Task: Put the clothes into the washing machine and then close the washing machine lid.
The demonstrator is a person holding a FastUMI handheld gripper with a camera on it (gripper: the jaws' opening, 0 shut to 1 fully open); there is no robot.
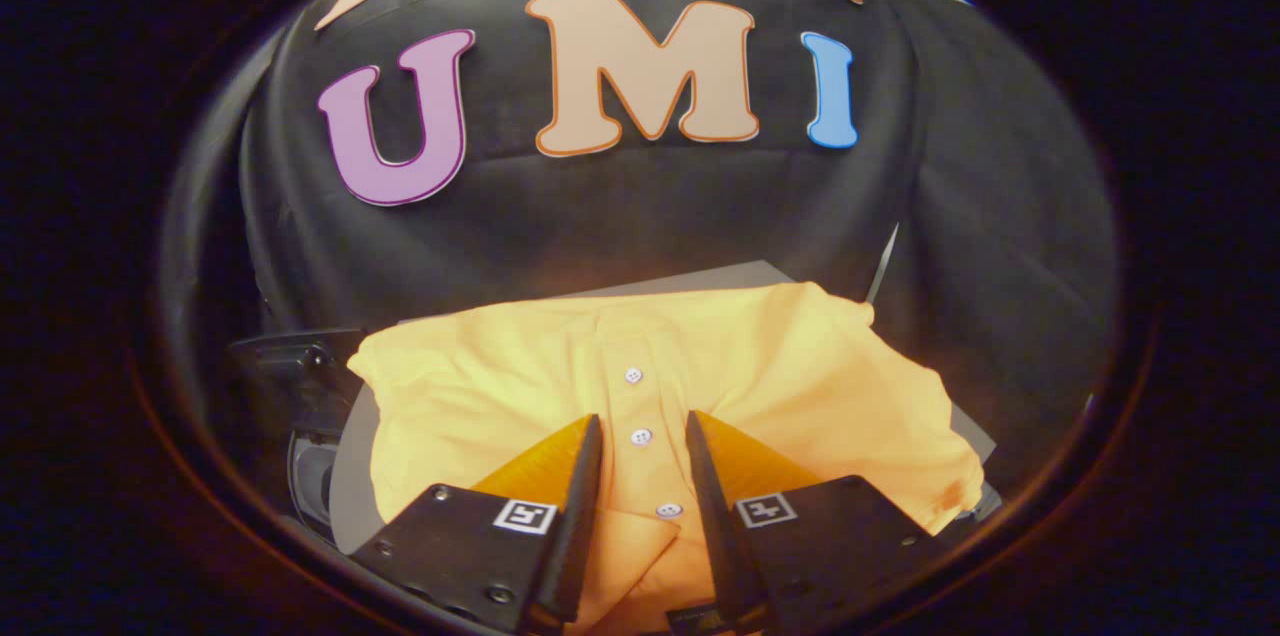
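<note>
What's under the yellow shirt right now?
The yellow shirt lies spread on a grey surface whose edges show around it. The open gripper straddles its button placket. Anything beneath the fabric is covered.

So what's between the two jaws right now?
In the gripper view, the yellow shirt's button placket runs between the open gripper's jaws; neither jaw presses it.

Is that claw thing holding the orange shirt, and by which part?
Nothing is held. The gripper is open, its fingers either side of the orange shirt's button strip.
</note>
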